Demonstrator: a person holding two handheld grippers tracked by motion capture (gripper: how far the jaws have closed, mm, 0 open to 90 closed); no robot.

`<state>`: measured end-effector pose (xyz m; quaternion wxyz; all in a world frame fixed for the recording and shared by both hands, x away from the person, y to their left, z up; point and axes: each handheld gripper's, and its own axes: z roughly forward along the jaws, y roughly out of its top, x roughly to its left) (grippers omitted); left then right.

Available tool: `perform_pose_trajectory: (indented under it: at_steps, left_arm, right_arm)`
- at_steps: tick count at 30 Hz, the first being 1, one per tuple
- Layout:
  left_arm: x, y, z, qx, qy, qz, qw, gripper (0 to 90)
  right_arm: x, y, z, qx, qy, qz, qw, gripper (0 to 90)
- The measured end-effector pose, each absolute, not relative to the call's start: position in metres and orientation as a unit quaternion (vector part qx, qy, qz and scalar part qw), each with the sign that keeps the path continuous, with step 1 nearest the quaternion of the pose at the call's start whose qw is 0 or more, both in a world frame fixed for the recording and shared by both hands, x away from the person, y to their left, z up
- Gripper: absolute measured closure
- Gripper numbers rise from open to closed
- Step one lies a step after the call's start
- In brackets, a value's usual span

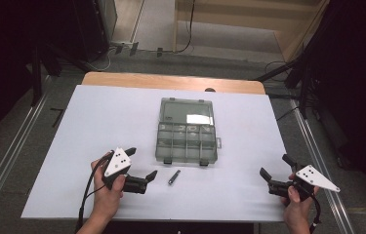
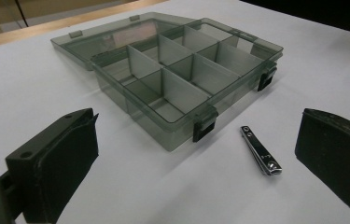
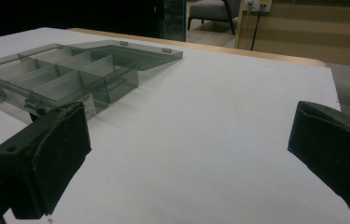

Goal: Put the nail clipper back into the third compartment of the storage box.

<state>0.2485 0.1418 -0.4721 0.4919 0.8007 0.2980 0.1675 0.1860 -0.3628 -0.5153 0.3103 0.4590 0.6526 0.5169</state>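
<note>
- Clipper (image 2: 260,150) lies flat on the worktop (image 1: 122,112), just before the open box (image 1: 187,131).
- Small, stiff, slick metal; likely light. Pinch across its narrow sides.
- Left tongs (image 1: 140,164) gape near it; right tongs (image 1: 275,166) gape, well apart.

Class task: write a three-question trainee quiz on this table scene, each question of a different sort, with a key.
1. True or false: the organizer box has its lid shut.
2. Which tool is nearer the nail clipper? A) left tool B) right tool
3. Fill in: the nail clipper lies on the white ____, outside the box.

Key: 1 false, the lid lies open. 2 A. 3 table.
</note>
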Motion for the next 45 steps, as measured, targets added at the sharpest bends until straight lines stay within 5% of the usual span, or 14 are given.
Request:
perform_pose_trajectory:
  at_steps: [36, 41, 45]
  left_arm:
    - [0.249, 0.090, -0.489, 0.850, 0.270, 0.069, 0.447, 2.7]
    - [0.249, 0.087, -0.487, 0.854, 0.288, 0.054, 0.430, 6.4]
    - [0.248, 0.084, -0.486, 0.854, 0.305, 0.060, 0.418, 18.7]
  right_arm:
    - [0.187, -0.362, -0.516, 0.459, 0.655, 0.516, 0.308, 0.0]
    - [0.187, -0.362, -0.516, 0.459, 0.656, 0.514, 0.308, 0.2]
    - [0.187, -0.362, -0.516, 0.459, 0.656, 0.514, 0.307, 0.4]
